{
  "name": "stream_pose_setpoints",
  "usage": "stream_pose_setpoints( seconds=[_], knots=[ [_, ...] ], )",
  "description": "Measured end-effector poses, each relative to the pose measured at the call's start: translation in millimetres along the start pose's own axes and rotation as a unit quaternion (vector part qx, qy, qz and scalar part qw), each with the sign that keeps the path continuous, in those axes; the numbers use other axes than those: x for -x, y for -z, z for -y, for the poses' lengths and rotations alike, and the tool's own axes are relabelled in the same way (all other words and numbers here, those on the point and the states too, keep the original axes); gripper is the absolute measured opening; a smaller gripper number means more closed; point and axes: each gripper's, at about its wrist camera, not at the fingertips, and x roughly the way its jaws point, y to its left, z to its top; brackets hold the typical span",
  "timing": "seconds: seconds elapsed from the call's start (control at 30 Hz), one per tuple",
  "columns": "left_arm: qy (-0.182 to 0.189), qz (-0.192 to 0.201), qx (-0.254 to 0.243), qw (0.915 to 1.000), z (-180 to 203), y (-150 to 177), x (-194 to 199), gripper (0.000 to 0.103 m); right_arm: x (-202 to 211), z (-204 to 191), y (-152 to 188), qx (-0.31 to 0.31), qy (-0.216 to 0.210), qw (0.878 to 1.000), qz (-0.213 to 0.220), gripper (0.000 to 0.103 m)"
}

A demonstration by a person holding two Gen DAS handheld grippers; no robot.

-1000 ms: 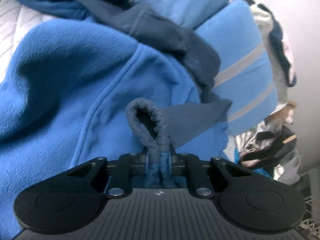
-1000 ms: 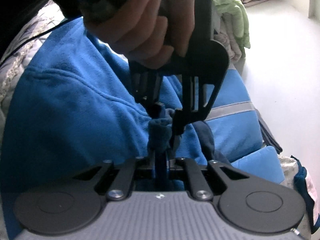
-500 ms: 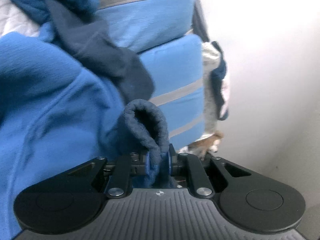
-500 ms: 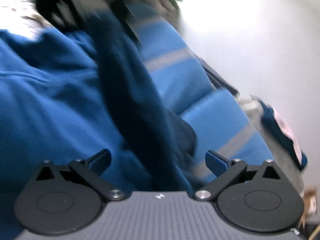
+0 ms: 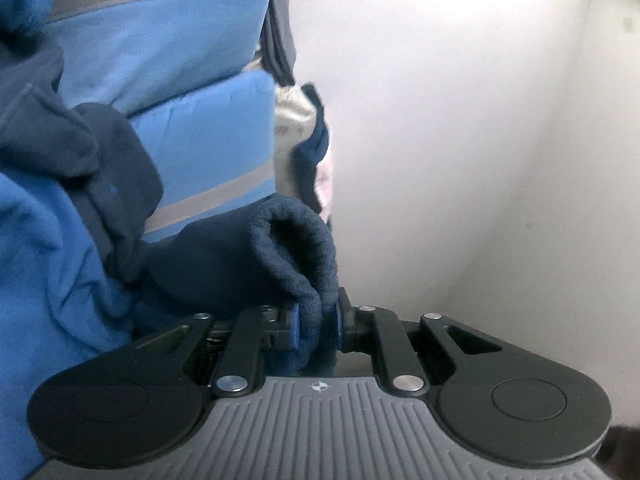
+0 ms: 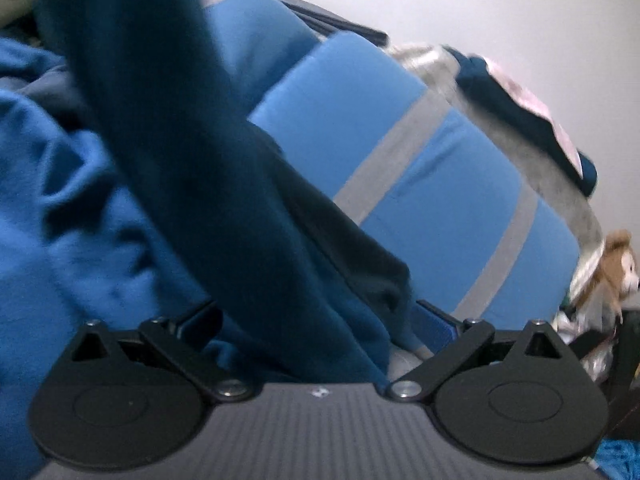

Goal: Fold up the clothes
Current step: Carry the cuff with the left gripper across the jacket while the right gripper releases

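A bright blue fleece top (image 5: 40, 264) with navy trim lies bunched at the left of the left wrist view. My left gripper (image 5: 316, 322) is shut on its navy sleeve cuff (image 5: 288, 248), which loops up out of the pads. In the right wrist view the navy sleeve (image 6: 180, 160) runs as a taut band from the top left down across my right gripper (image 6: 320, 320). That gripper's jaws stand wide open, with the sleeve lying loose between them and neither pad pressing on it. The blue fleece body (image 6: 60, 240) fills the left side there.
Two light blue pillows with grey stripes (image 5: 180, 40) (image 6: 420, 200) are stacked behind the fleece. More clothes (image 6: 520, 92) lie beyond them, against a white wall (image 5: 480, 120). A brown plush toy (image 6: 616, 260) sits at the far right.
My right gripper has let go of the cuff, opened wide and swung to the right. My left gripper has kept its hold, lifted and turned towards the white wall.
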Motion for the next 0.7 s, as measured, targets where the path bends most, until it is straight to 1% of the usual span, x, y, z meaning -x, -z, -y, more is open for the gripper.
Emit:
stream_pose_setpoints(
  seconds=[0.1,0.13,0.2,0.23,0.27,0.33,0.4,0.43,0.47,0.5,0.6,0.63,0.7],
  knots=[
    [0.019,0.032,0.017,0.9992,-1,-10,19,0.015,-8,23,-1,-0.022,0.012,1.0,-0.012,0.103],
    [0.016,0.042,0.014,0.9989,1,-13,26,0.015,-9,32,-1,-0.039,0.015,0.999,-0.017,0.103],
    [0.011,0.06,0.008,0.9981,3,-19,39,0.016,-17,59,-2,-0.095,-0.004,0.995,-0.041,0.103],
    [0.006,0.066,0.008,0.9978,3,-21,45,0.016,-20,73,0,-0.133,-0.022,0.989,-0.055,0.103],
    [0.0,0.07,0.011,0.9975,2,-21,49,0.016,-24,87,4,-0.177,-0.047,0.981,-0.069,0.103],
    [-0.013,0.076,0.019,0.9969,-2,-20,53,0.016,-31,107,15,-0.255,-0.089,0.958,-0.094,0.103],
    [-0.018,0.074,0.026,0.9967,-6,-19,52,0.015,-42,121,30,-0.323,-0.121,0.93,-0.129,0.103],
    [-0.018,0.073,0.027,0.9968,-6,-18,51,0.015,-47,125,37,-0.347,-0.129,0.918,-0.141,0.103],
    [-0.017,0.072,0.026,0.997,-5,-18,50,0.015,-52,127,40,-0.357,-0.129,0.913,-0.149,0.103],
    [-0.015,0.071,0.024,0.9971,-4,-17,48,0.015,-58,127,41,-0.357,-0.123,0.913,-0.157,0.103],
    [-0.006,0.073,0.017,0.9972,-2,-17,48,0.015,-74,126,46,-0.336,-0.098,0.919,-0.182,0.103],
    [-0.002,0.074,0.016,0.9971,-2,-18,49,0.015,-79,127,49,-0.332,-0.094,0.919,-0.19,0.103],
    [0.002,0.083,0.012,0.9964,-2,-20,54,0.016,-90,130,56,-0.33,-0.092,0.916,-0.211,0.103]
  ],
)
